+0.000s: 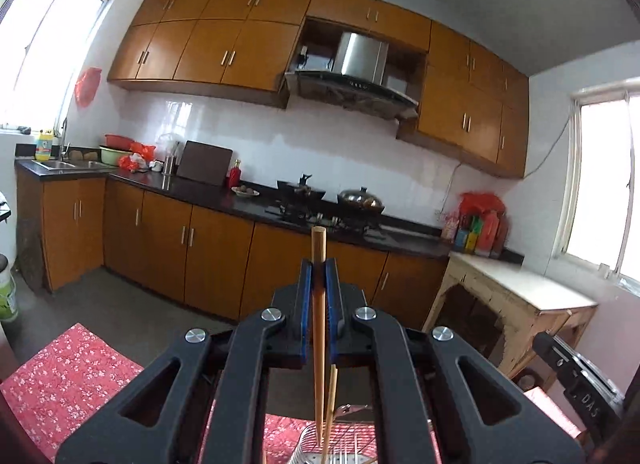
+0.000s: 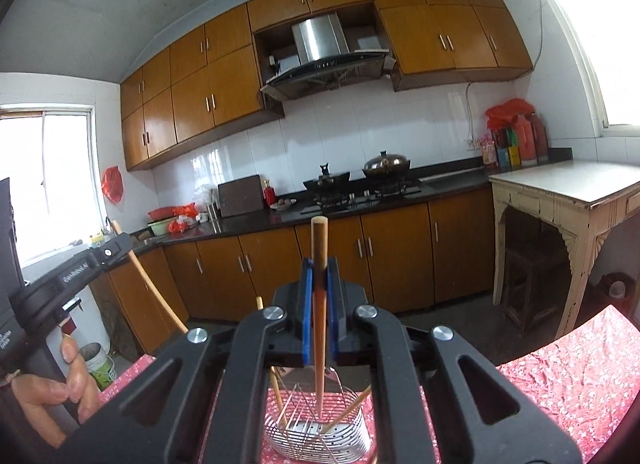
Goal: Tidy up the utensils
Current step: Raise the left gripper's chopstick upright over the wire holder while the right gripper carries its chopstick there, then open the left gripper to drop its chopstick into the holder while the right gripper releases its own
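My left gripper [image 1: 319, 266] is shut on a wooden chopstick [image 1: 319, 304] held upright, its tip down in a wire utensil holder [image 1: 308, 440] at the bottom edge. A second chopstick [image 1: 330, 412] leans in the holder beside it. My right gripper [image 2: 319, 266] is shut on another wooden chopstick [image 2: 319, 328], its tip inside the metal wire holder [image 2: 316, 430] on the red floral cloth [image 2: 568, 376]. Other chopsticks [image 2: 278, 396] lean in that holder. The left gripper [image 2: 96, 258] also shows at the left of the right wrist view, with its chopstick [image 2: 148, 284].
A kitchen counter [image 1: 240, 199] with stove, pots, cutting board and sink runs along the back wall, wooden cabinets above and below. A worn white side table [image 2: 568, 191] stands at the right. A paint bucket [image 2: 100, 364] sits on the floor.
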{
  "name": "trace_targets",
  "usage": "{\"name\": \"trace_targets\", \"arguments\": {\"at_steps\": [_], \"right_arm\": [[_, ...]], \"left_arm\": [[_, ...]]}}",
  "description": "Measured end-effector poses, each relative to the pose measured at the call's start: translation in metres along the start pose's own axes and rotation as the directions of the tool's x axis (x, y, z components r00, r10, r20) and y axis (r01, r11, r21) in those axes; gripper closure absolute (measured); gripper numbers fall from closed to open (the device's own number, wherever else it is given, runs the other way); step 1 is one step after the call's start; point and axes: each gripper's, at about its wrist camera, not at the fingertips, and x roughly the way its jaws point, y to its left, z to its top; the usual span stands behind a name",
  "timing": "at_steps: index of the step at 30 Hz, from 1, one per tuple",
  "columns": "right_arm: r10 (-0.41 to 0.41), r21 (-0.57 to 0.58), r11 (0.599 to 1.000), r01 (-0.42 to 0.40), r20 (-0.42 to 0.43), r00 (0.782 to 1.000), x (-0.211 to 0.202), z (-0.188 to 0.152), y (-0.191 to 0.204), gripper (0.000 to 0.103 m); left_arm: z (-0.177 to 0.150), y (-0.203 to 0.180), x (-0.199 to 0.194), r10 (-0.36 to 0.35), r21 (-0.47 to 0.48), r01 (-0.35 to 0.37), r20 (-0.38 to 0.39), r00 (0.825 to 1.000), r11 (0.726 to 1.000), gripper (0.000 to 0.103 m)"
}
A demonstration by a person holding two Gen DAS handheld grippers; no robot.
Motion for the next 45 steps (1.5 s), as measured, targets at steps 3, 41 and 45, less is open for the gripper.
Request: {"name": "trace_targets", "arguments": {"at_steps": [3, 41, 45], "right_arm": [[0.009, 0.011, 1.0, -0.008, -0.025, 1.0, 0.007, -0.008, -0.001, 0.095], [-0.062, 0.088, 0.993, 0.075, -0.143, 0.988, 0.001, -0.034, -0.035, 0.071], [-0.085, 0.082, 0.992, 0.097, -0.141, 0.986, -0.024, -0.039, -0.041, 0.071]], "left_arm": [[-0.009, -0.001, 0.006, 0.013, 0.016, -0.013, -0.02, 1.0, 1.0, 0.096], [-0.028, 0.013, 0.009, 0.044, 0.023, -0.041, -0.181, 0.983, 0.999, 0.071], [-0.026, 0.026, -0.009, 0.045, 0.004, -0.045, -0.178, 0.983, 0.999, 0.07]]}}
